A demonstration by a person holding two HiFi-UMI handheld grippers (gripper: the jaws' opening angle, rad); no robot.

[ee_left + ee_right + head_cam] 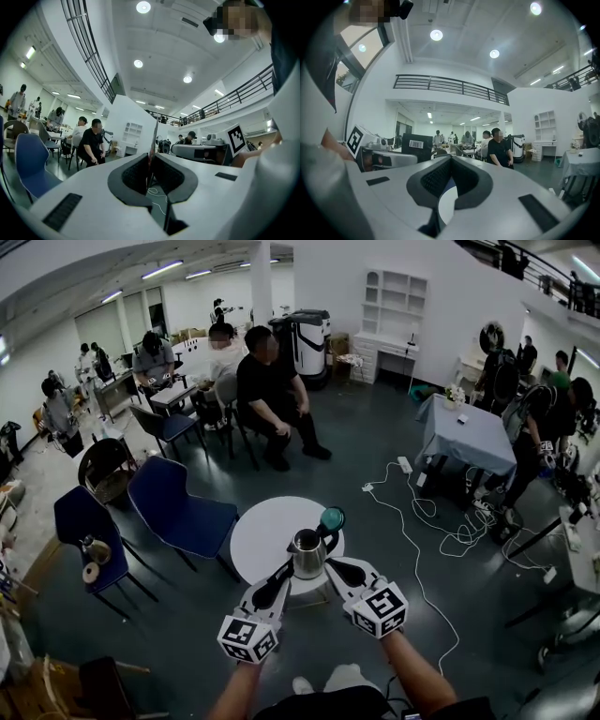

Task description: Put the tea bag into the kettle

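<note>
My left gripper (151,158) pinches the thin tea bag (153,133), held upright. My right gripper (449,159) is pressed together. The kettle (307,554) sits on the round table (258,535) between them. A barcode sticker (416,144) is too small to read.

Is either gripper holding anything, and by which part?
The left gripper pinches the tea bag by its lower end; the right gripper is shut, empty.
</note>
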